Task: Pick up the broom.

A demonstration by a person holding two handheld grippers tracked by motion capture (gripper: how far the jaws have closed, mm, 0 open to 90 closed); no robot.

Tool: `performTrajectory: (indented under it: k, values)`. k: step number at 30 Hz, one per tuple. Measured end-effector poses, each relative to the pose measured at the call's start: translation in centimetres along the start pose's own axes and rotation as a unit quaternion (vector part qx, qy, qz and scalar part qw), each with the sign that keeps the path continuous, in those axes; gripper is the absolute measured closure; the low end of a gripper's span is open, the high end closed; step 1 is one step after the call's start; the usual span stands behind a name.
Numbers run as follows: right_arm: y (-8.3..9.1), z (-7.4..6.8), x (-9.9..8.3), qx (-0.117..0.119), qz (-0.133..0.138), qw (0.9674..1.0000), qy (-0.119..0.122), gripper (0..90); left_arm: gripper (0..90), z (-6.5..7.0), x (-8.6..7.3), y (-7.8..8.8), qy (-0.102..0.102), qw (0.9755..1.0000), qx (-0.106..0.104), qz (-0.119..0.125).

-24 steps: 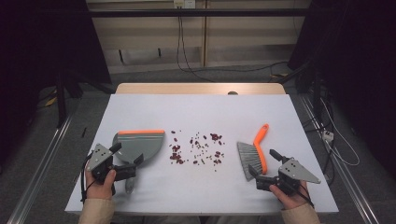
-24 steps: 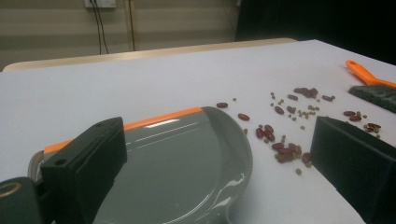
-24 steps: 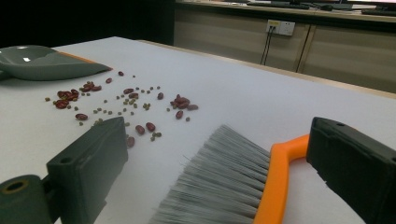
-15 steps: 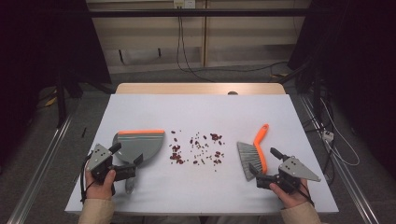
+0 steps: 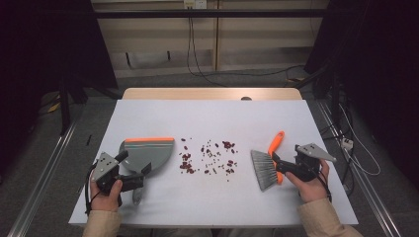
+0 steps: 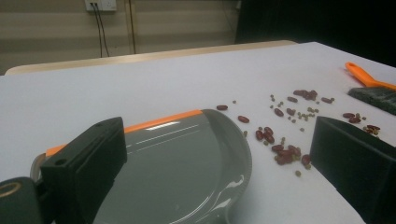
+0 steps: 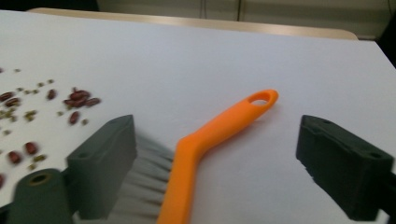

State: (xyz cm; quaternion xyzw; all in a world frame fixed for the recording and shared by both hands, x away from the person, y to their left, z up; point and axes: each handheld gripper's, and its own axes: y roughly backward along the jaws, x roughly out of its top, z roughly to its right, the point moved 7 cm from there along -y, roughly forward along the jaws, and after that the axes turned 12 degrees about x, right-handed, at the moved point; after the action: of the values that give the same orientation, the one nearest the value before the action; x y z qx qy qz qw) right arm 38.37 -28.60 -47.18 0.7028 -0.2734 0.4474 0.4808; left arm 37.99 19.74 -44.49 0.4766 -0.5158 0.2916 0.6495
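A grey dustpan (image 5: pixel 148 154) with an orange front lip lies left of centre on the white table (image 5: pixel 212 118). My left gripper (image 5: pixel 133 164) is at its near end, open, with its jaws standing on either side of the pan (image 6: pixel 177 158). Red beans and small green seeds (image 5: pixel 210 157) are scattered mid-table. To their right lies a hand brush (image 5: pixel 264 170) with grey bristles and an orange handle (image 7: pixel 252 105). My right gripper (image 5: pixel 276 166) is open, and the handle lies between its jaws without touching them.
The table's wooden far edge (image 5: pixel 212 94) borders a dark floor with cables. Metal rails (image 5: pixel 44 177) run along both sides of the table. Bare tabletop stretches behind the beans.
My right gripper has moved forward and left, so its jaws now straddle the brush handle. The left gripper, dustpan and beans have stayed in place.
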Motion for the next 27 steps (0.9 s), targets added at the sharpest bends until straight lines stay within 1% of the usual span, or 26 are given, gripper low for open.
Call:
performTrajectory:
  k: [1, 3, 7, 8, 12, 14, 15, 16, 17, 18, 19, 21, 23, 24, 25, 27]
  values:
    - [-0.4, 0.3, 0.0, -0.007, -0.008, 0.9999, -0.003, 16.3, 3.9, 0.0, 0.0, 0.0, 0.0, 1.0, 0.0, 0.0]
    - [-1.4, 0.7, 0.1, -0.012, -0.016, 0.9997, -0.012, 16.9, 3.9, -0.1, 0.0, 0.1, 0.001, 1.0, 0.0, 0.001]
    - [-3.2, 0.7, 0.2, -0.02, -0.041, 0.9988, -0.018, 19.6, 3.9, -0.1, 0.0, 0.1, 0.001, 1.0, 0.001, 0.0]
    - [-3.6, 0.7, 0.1, -0.024, -0.049, 0.9983, -0.022, 20.3, 3.8, 0.0, 0.0, 0.0, 0.004, 1.0, 0.0, 0.001]
    - [-5.1, 0.8, -0.4, -0.032, -0.075, 0.9957, -0.042, 23.9, 3.9, 0.1, 0.0, 0.1, 0.0, 1.0, -0.002, 0.0]
    - [-5.5, 0.9, -0.5, -0.037, -0.084, 0.9945, -0.051, 25.3, 3.9, 0.1, -0.1, 0.1, 0.001, 1.0, -0.003, 0.0]
    - [-5.6, 0.9, -0.6, -0.04, -0.089, 0.9939, -0.052, 26.4, 3.9, 0.0, -0.1, 0.0, 0.0, 1.0, -0.003, -0.002]
    - [-5.6, 0.9, -0.6, -0.04, -0.089, 0.9939, -0.052, 26.4, 3.9, 0.0, -0.1, 0.0, 0.0, 1.0, -0.003, -0.002]
    - [-5.8, 1.1, -0.7, -0.043, -0.098, 0.9926, -0.057, 28.8, 3.9, 0.0, -0.1, 0.1, 0.002, 1.0, -0.002, -0.002]
    - [-5.9, 1.1, -0.7, -0.043, -0.102, 0.9921, -0.059, 30.4, 3.9, 0.0, -0.1, 0.0, 0.001, 1.0, -0.002, -0.002]
    - [-5.9, 1.1, -0.7, -0.04, -0.106, 0.9916, -0.062, 34.0, 3.9, 0.0, -0.1, 0.0, 0.0, 1.0, -0.002, -0.002]
    - [-6.1, 1.0, -0.9, -0.03, -0.117, 0.9903, -0.07, 38.3, 3.9, 0.0, -0.1, 0.0, 0.001, 1.0, -0.002, -0.002]
    - [-6.2, 0.9, -1.1, -0.03, -0.127, 0.9892, -0.067, 39.6, 3.9, 0.1, -0.1, 0.0, 0.002, 1.0, -0.002, -0.002]
    - [-6.2, 0.9, -1.2, -0.032, -0.131, 0.989, -0.061, 40.4, 3.9, 0.1, -0.1, 0.0, 0.002, 1.0, -0.002, -0.002]
    - [-6.1, 0.9, -1.2, -0.031, -0.133, 0.9887, -0.063, 41.2, 3.8, 0.1, -0.2, 0.0, 0.001, 1.0, -0.003, -0.002]
    - [-6.2, 0.9, -1.1, -0.028, -0.146, 0.9872, -0.058, 42.6, 3.9, 0.1, -0.1, -0.1, 0.001, 1.0, -0.003, -0.002]
